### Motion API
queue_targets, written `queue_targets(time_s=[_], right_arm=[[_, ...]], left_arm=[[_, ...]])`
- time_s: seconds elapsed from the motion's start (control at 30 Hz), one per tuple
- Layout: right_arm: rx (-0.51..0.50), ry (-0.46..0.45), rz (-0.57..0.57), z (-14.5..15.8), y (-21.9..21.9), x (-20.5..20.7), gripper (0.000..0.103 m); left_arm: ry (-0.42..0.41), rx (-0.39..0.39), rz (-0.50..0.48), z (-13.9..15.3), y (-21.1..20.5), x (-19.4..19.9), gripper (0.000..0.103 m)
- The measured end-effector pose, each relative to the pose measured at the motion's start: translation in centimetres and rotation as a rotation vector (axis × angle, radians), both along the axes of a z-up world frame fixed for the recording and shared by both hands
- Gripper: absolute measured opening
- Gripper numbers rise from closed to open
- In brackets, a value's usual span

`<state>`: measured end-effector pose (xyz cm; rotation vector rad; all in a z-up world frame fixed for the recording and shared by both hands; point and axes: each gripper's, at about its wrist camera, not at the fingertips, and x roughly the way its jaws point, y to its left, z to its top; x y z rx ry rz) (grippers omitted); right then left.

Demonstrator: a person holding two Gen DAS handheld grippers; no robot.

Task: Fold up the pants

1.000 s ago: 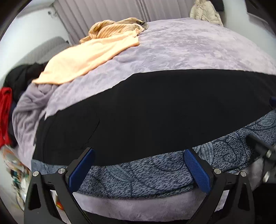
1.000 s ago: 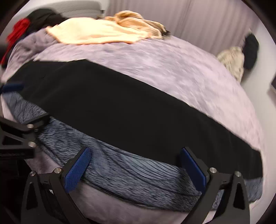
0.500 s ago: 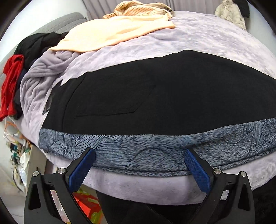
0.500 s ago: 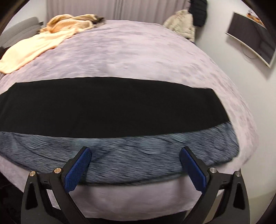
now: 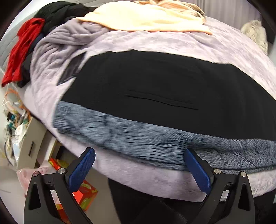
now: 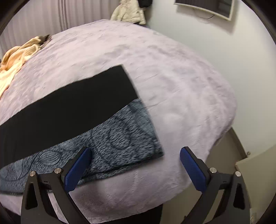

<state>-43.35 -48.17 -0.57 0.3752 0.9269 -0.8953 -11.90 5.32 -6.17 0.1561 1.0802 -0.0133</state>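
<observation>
The pants lie flat along the near edge of a lilac bed, folded lengthwise. A black leg (image 5: 155, 89) lies over a blue-grey patterned leg (image 5: 138, 137) that sticks out along the near side. The left wrist view shows the waist end with a pocket slit. The right wrist view shows the cuff end, black (image 6: 72, 103) over patterned (image 6: 120, 143). My left gripper (image 5: 139, 168) is open and empty, just short of the patterned edge. My right gripper (image 6: 136, 167) is open and empty, near the cuff corner.
A peach garment (image 5: 146, 19) and red and black clothes (image 5: 22, 51) are piled at the bed's far left. A cardboard box (image 5: 31, 143) and an orange carton (image 5: 82, 194) stand on the floor left. A white wall (image 6: 215, 51) and a wall screen (image 6: 207, 6) are to the right.
Both grippers have swung apart: the left view turned toward the waist end, the right view toward the cuff end. Both stay open and empty.
</observation>
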Motion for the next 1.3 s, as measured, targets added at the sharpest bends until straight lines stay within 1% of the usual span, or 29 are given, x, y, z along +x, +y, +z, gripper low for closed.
queue_targets(time_s=[0.03, 0.07, 0.1, 0.17, 0.23, 0.27, 0.3, 0.37, 0.43, 0.47, 0.53, 0.57, 0.6, 0.67, 0.73, 0.8, 0.87, 0.9, 0.93, 1.0, 1.03, 1.07, 1.1, 1.13, 1.17, 1.2, 1.23, 1.3], right_arm=[[-0.054, -0.011, -0.028, 0.9, 0.4, -0.3, 0.103], [-0.094, -0.041, -0.034, 1.8, 0.8, 0.0, 0.103], [-0.109, -0.073, -0.024, 2.5, 1.4, 0.2, 0.103], [-0.108, -0.123, 0.038, 3.6, 2.9, 1.7, 0.103], [-0.09, -0.135, 0.144, 4.0, 5.1, 4.0, 0.103], [-0.093, -0.128, 0.208, 3.9, 6.4, 5.3, 0.103], [-0.114, -0.108, 0.27, 3.8, 7.9, 6.7, 0.103], [-0.184, -0.043, 0.373, 3.1, 11.4, 9.7, 0.103], [-0.231, -0.001, 0.46, 1.9, 12.9, 12.0, 0.103], [-0.247, 0.007, 0.497, 1.7, 14.0, 12.8, 0.103], [-0.287, 0.021, 0.57, 1.4, 15.7, 13.8, 0.103], [-0.312, 0.029, 0.604, 1.4, 16.7, 14.3, 0.103], [-0.324, 0.03, 0.63, 1.6, 17.0, 14.8, 0.103], [-0.32, 0.021, 0.666, 1.8, 17.5, 15.5, 0.103], [-0.296, 0.012, 0.69, 1.7, 18.2, 16.9, 0.103], [-0.274, 0.003, 0.706, 1.8, 18.8, 17.8, 0.103], [-0.266, 0.006, 0.712, 1.8, 19.5, 18.6, 0.103], [-0.269, 0.003, 0.717, 1.8, 19.8, 18.7, 0.103], [-0.272, -0.002, 0.721, 1.9, 20.0, 18.6, 0.103], [-0.269, -0.003, 0.721, 1.7, 20.1, 18.7, 0.103], [-0.252, 0.002, 0.716, 1.3, 20.0, 18.9, 0.103], [-0.231, 0.006, 0.709, 1.1, 19.8, 19.1, 0.103], [-0.213, 0.01, 0.703, 0.9, 19.5, 19.3, 0.103], [-0.199, 0.012, 0.694, 0.8, 19.2, 19.4, 0.103], [-0.199, 0.008, 0.683, 1.0, 18.9, 19.2, 0.103], [-0.208, 0.004, 0.672, 1.1, 18.6, 18.9, 0.103], [-0.217, 0.003, 0.655, 1.3, 18.1, 18.5, 0.103], [-0.206, 0.005, 0.62, 1.4, 17.0, 18.0, 0.103]], left_arm=[[-0.018, 0.018, 0.021, 0.4, 0.7, 0.2, 0.103], [-0.038, 0.04, 0.045, 0.9, 1.4, 0.3, 0.103], [-0.052, 0.051, 0.067, 1.2, 2.1, 0.4, 0.103], [-0.057, 0.057, 0.115, 1.3, 3.7, 0.9, 0.103], [-0.045, 0.041, 0.151, 0.8, 4.9, 1.3, 0.103], [-0.036, 0.032, 0.162, 0.3, 5.4, 1.3, 0.103], [-0.027, 0.039, 0.176, -0.1, 5.8, 1.3, 0.103], [-0.022, 0.072, 0.214, -0.6, 6.9, 1.2, 0.103], [-0.014, 0.108, 0.268, -1.0, 8.9, 1.7, 0.103], [-0.019, 0.106, 0.293, -0.9, 9.9, 1.9, 0.103], [-0.039, 0.09, 0.327, -0.2, 11.2, 2.1, 0.103], [-0.063, 0.077, 0.337, 0.6, 11.6, 2.4, 0.103], [-0.087, 0.058, 0.337, 1.2, 11.8, 2.8, 0.103], [-0.131, 0.011, 0.307, 2.6, 10.8, 3.7, 0.103], [-0.165, -0.001, 0.246, 3.7, 8.6, 5.4, 0.103], [-0.187, 0.01, 0.175, 4.5, 6.3, 6.9, 0.103], [-0.194, 0.071, 0.135, 5.2, 4.7, 8.2, 0.103], [-0.211, 0.075, 0.127, 5.5, 4.4, 8.5, 0.103], [-0.212, 0.063, 0.115, 5.6, 4.4, 9.1, 0.103], [-0.188, 0.045, 0.094, 5.0, 4.3, 10.8, 0.103], [-0.184, 0.059, 0.085, 4.1, 4.0, 11.6, 0.103], [-0.171, 0.108, 0.099, 3.2, 3.8, 12.5, 0.103], [-0.138, 0.187, 0.137, 1.7, 3.9, 13.2, 0.103], [-0.104, 0.234, 0.172, 0.6, 4.2, 13.6, 0.103], [-0.081, 0.201, 0.19, -0.2, 5.1, 13.3, 0.103], [-0.085, 0.148, 0.205, -0.3, 5.9, 12.7, 0.103], [-0.09, 0.112, 0.221, -0.3, 6.6, 11.9, 0.103], [-0.091, 0.085, 0.235, -0.1, 7.6, 10.6, 0.103]])
